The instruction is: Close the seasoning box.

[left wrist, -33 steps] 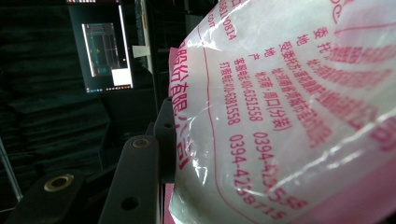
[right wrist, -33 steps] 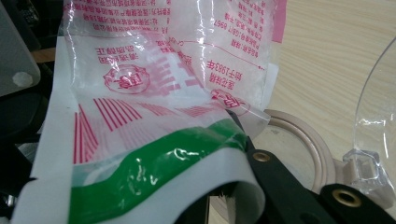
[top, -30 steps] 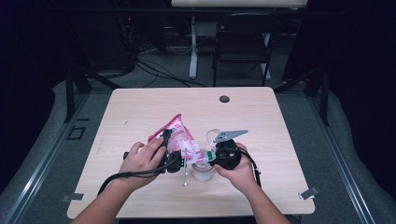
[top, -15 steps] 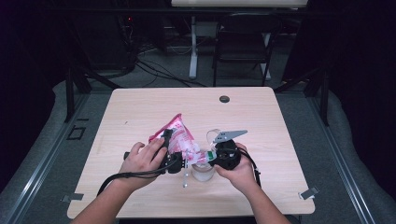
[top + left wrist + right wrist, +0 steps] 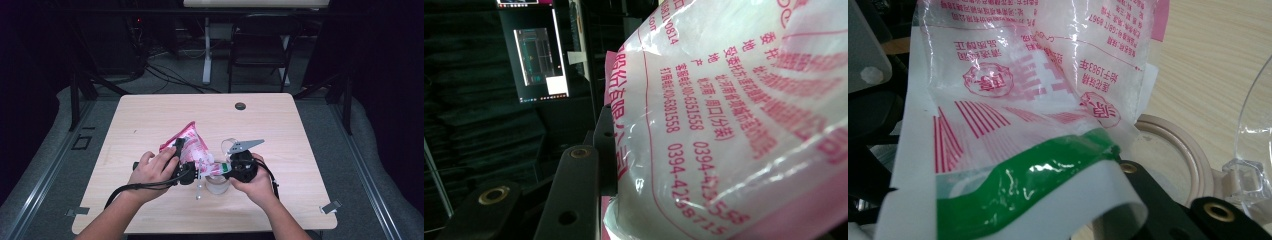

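High view: near the counter's (image 5: 150, 115) front middle, the left tool (image 5: 186, 172) pinches a pink-printed bag (image 5: 192, 145), its jaws having just closed further; the right tool (image 5: 226, 168), pressed shut, grips the bag's green-banded end above a round container (image 5: 217, 185) whose contents I cannot tell

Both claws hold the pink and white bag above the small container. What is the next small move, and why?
Probably tip the bag a little further, so its green-edged mouth points down into the container. The left claw grips the raised end, the right claw pinches the mouth just above the rim.
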`<action>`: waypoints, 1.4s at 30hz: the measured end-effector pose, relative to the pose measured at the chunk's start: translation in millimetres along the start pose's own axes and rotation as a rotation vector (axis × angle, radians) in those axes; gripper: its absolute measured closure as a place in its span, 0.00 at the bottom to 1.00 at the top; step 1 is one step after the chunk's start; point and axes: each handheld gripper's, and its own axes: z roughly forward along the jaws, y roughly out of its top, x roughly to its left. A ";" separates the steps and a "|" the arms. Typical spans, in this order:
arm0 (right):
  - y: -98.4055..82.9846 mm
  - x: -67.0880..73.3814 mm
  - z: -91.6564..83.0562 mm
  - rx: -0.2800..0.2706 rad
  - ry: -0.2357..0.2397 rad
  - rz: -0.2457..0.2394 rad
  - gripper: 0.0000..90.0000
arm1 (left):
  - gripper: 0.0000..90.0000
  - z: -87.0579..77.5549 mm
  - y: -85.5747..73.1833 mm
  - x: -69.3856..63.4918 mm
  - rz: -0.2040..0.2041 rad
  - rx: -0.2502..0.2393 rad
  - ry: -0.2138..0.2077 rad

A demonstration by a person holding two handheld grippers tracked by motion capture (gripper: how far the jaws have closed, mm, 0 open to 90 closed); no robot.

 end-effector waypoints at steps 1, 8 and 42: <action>0.0 -0.1 0.0 0.001 0.000 0.000 1.00 | 0.73 0.1 0.1 0.1 0.000 0.000 0.001; -0.2 -1.1 0.0 0.001 0.006 0.004 1.00 | 0.73 -0.4 0.4 1.9 0.012 -0.001 0.001; -0.2 -0.7 0.2 0.004 0.006 0.008 1.00 | 0.73 -2.4 1.8 6.1 0.020 -0.006 0.021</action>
